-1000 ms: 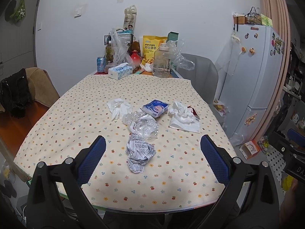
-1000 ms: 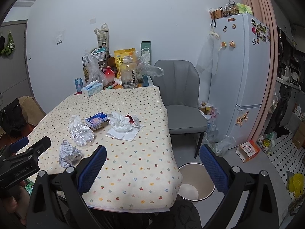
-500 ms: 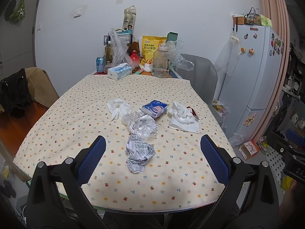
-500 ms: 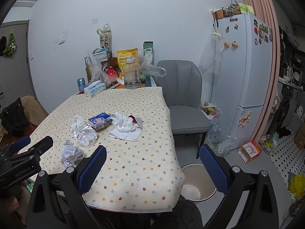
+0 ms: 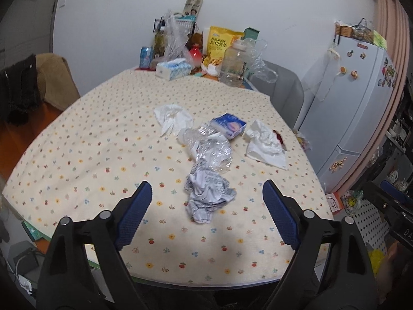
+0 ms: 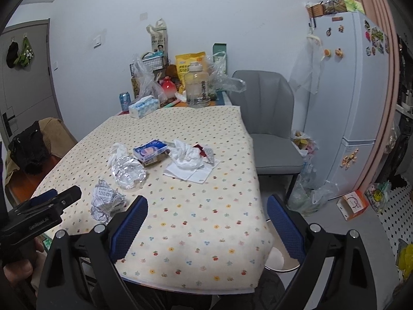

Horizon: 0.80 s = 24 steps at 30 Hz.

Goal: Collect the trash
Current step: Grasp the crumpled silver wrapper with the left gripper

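Note:
Trash lies mid-table on the flowered cloth: a crumpled printed paper (image 5: 207, 196) (image 6: 105, 202), a crushed clear plastic bottle (image 5: 210, 149) (image 6: 127, 171), a white tissue (image 5: 173, 121) (image 6: 117, 152), a small blue box (image 5: 228, 126) (image 6: 149, 151) and a white tissue wad on a napkin (image 5: 265, 142) (image 6: 188, 159). My left gripper (image 5: 206, 211) is open and empty, just short of the crumpled paper. My right gripper (image 6: 206, 222) is open and empty over the table's near right part. A white bin (image 6: 280, 258) stands on the floor by the table's right corner, mostly hidden.
Groceries crowd the table's far end: a tissue box (image 5: 173, 69), a can (image 5: 145, 56), a clear jug (image 5: 233, 64), a yellow bag (image 5: 219, 44). A grey chair (image 6: 268, 129) and a white fridge (image 6: 346, 98) stand at the right. A chair with clothes (image 5: 33, 82) stands left.
Both grippers have moved forward and lower toward the table. The left one now sits close to the crumpled paper. Nothing on the table has moved.

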Each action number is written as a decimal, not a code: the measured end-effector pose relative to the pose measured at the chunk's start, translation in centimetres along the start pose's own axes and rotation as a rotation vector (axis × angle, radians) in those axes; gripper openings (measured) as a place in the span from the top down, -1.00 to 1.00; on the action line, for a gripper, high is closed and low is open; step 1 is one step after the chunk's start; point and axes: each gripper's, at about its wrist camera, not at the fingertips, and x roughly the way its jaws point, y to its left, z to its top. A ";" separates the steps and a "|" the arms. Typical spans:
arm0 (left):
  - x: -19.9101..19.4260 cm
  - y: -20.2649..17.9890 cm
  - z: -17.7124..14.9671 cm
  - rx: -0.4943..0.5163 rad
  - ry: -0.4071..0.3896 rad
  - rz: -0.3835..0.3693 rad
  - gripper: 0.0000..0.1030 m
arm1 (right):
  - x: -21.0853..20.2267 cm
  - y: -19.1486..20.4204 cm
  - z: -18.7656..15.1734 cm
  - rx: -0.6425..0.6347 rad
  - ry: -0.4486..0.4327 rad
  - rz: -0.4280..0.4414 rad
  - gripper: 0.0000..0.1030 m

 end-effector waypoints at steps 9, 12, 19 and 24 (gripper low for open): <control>4.4 1.2 -0.3 -0.043 0.085 -0.032 -0.43 | 3.9 0.8 -0.3 -0.003 0.072 0.051 -0.64; 6.0 1.0 -0.3 -0.044 0.110 -0.036 -0.40 | 5.3 0.7 -0.5 0.004 0.101 0.057 -0.61; 9.4 0.9 -0.1 -0.098 0.198 -0.105 0.39 | 8.7 0.2 0.2 0.015 0.163 0.085 -0.47; 8.0 0.8 1.7 -0.100 0.133 -0.087 0.60 | 11.1 0.5 1.8 0.005 0.178 0.105 -0.36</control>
